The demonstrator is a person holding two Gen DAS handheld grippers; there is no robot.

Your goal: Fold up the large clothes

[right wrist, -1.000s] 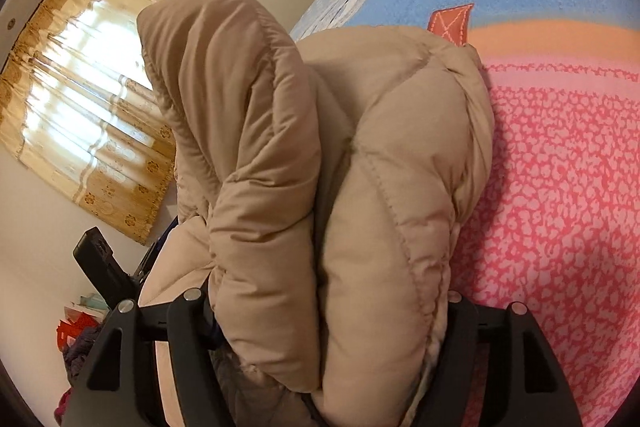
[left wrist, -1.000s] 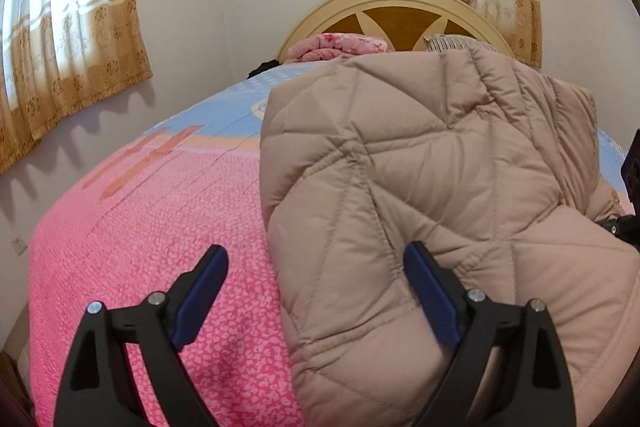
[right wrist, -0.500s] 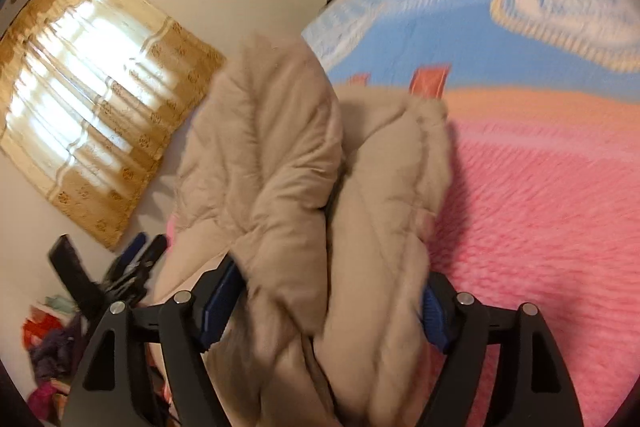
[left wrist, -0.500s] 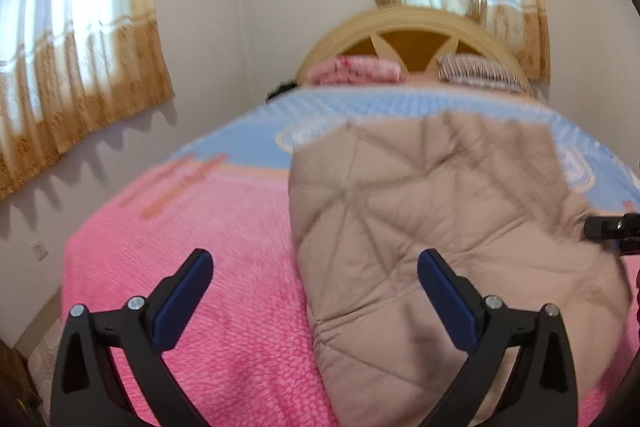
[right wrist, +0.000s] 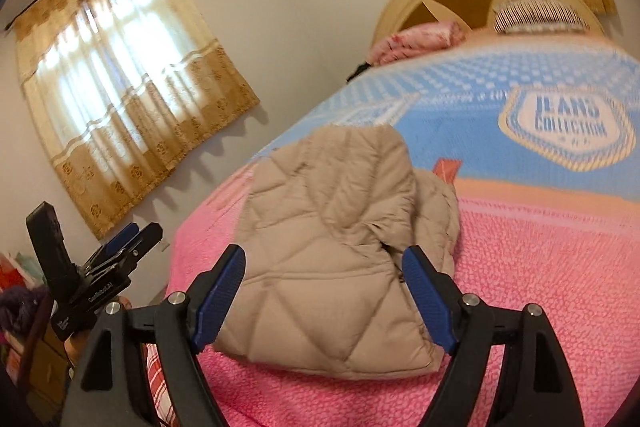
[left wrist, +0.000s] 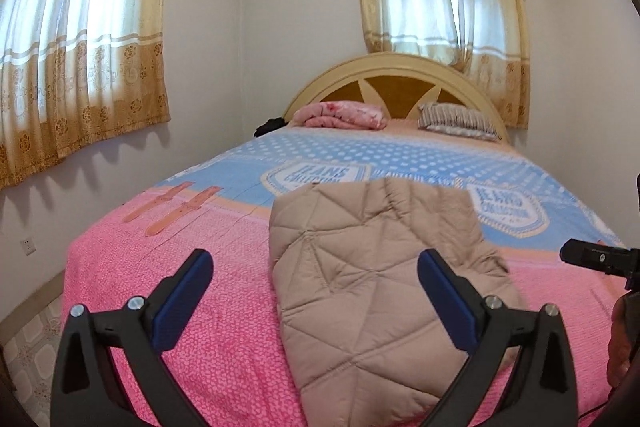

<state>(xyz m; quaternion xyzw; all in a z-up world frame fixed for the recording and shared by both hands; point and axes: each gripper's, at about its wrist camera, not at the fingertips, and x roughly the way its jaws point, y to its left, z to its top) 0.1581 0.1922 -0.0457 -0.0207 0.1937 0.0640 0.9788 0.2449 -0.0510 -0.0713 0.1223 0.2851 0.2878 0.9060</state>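
Note:
A beige quilted puffer jacket (left wrist: 372, 279) lies folded into a compact bundle on the pink end of the bed; it also shows in the right wrist view (right wrist: 340, 247). My left gripper (left wrist: 314, 301) is open and empty, held back above the bed's near edge with the jacket's near part between its spread fingers. My right gripper (right wrist: 322, 295) is open and empty, just short of the bundle's near edge. The left gripper shows at the left of the right wrist view (right wrist: 132, 239), and the right gripper at the right edge of the left wrist view (left wrist: 592, 259).
The bed (left wrist: 160, 307) has a pink and blue cover. A pink folded blanket (left wrist: 340, 115) and a striped pillow (left wrist: 456, 121) lie by the headboard (left wrist: 396, 83). Curtained windows are on the walls (left wrist: 80, 39). Clutter and a cabinet stand at the left of the bed (right wrist: 24, 311).
My right gripper opened and let go of the jacket, which dropped flat onto the bed. Both grippers pulled back and up from the bundle.

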